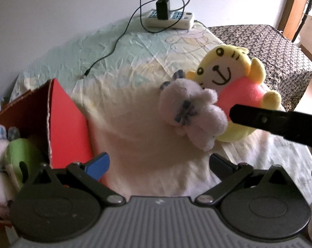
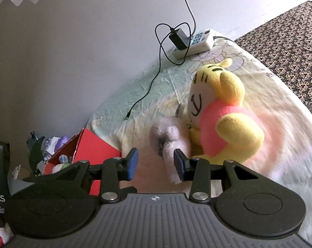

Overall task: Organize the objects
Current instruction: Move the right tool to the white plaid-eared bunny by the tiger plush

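Observation:
A small white plush bunny with blue checked ears lies on the pale bed sheet, leaning against a yellow and pink plush. My right gripper is open around the bunny, whose leg rests against the right blue pad. One black finger of that gripper reaches in from the right in the left wrist view. My left gripper hangs open and empty in front of the toys. A red cardboard box stands at the left, holding a green plush and another white bunny.
A white power strip with a black charger plugged in sits at the far edge by the wall, its thin cable trailing across the sheet. A brown patterned cloth covers the surface to the right. Clutter lies behind the red box.

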The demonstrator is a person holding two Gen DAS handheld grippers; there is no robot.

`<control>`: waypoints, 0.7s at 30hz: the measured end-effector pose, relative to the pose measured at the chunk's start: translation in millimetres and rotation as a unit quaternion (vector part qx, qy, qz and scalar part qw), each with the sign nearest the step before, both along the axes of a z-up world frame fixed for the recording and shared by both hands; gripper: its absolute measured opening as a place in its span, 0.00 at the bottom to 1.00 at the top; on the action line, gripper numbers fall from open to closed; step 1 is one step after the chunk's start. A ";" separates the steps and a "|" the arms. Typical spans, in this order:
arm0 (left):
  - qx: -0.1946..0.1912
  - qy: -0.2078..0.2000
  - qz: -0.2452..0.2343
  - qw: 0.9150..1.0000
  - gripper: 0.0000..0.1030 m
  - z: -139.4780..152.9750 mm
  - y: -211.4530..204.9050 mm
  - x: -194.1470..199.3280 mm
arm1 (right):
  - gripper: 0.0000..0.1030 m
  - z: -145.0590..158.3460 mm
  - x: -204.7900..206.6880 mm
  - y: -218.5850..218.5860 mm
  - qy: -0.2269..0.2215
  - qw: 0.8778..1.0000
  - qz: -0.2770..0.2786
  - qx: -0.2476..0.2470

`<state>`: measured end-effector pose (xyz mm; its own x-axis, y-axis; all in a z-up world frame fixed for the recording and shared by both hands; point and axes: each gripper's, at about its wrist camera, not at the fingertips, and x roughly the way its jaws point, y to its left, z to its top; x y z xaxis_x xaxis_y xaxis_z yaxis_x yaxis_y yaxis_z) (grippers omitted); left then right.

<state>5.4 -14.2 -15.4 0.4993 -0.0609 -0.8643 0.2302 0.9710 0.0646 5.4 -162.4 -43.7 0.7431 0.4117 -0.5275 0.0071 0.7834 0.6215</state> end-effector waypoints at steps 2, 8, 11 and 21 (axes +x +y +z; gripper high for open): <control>0.000 0.004 0.004 1.000 0.99 -2.5 1.3 2.3 | 0.46 0.3 4.9 1.5 0.001 1.000 0.002 -0.004; 0.000 0.012 0.005 1.000 0.99 -8.6 2.1 8.1 | 0.47 0.7 15.6 9.7 0.000 1.000 0.010 -0.026; 0.001 0.014 0.004 1.000 0.99 -11.8 2.2 11.7 | 0.49 -0.9 21.6 14.1 0.004 0.999 0.010 -0.050; -0.010 0.033 0.006 0.999 0.99 -25.9 8.8 26.9 | 0.52 -17.1 43.7 19.0 0.049 0.996 0.011 -0.078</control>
<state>32.4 -5.3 -41.3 0.4419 -0.0726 -0.8941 0.2218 0.9746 0.0305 49.1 -143.4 -60.9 0.6765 0.3346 -0.6560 0.0440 0.8709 0.4895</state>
